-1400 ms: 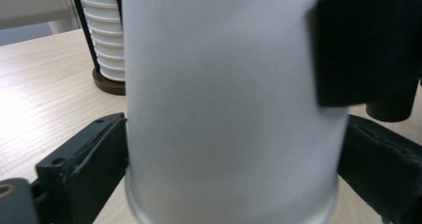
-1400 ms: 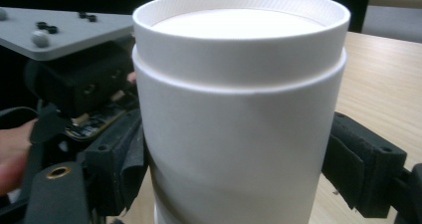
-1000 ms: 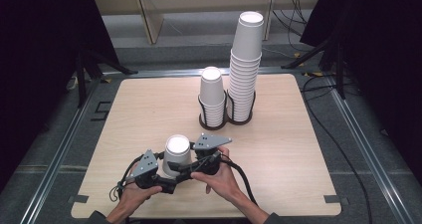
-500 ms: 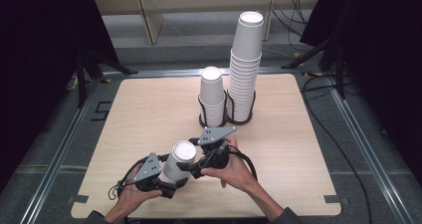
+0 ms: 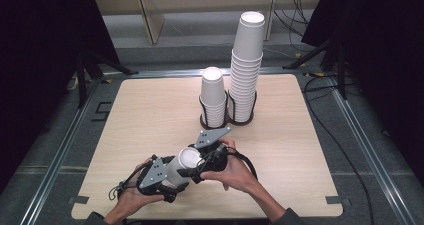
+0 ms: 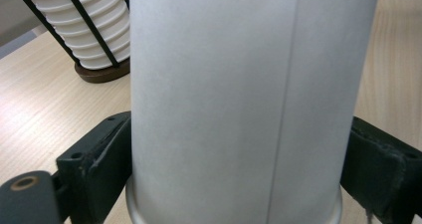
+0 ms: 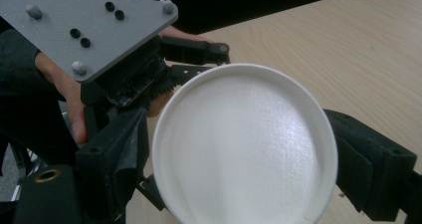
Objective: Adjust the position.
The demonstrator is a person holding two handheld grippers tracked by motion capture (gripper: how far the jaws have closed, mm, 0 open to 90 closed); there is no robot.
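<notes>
The paper cup [image 5: 181,164] now tips sideways near the desk's front edge; left gripper [image 5: 167,182] has just been closing on it, right gripper [image 5: 192,172] pinches its base, ready to stack.

Table top [image 5: 150,115] evenly lit from above, surroundings left dark, soft short shadows cast beneath the left gripper [image 5: 167,177], paper cup [image 6: 239,99] rendered soft and slightly blurred between the jaws, mild sheen seen on its base [image 7: 244,149]

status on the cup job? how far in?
Done: two stacks stand in the wire holder, a short stack and a tall stack. In hand: one loose paper cup, tilted, left gripper clamped on its wall, right gripper at its base end. Left: likely seating it on a stack; it is not there yet.
</notes>
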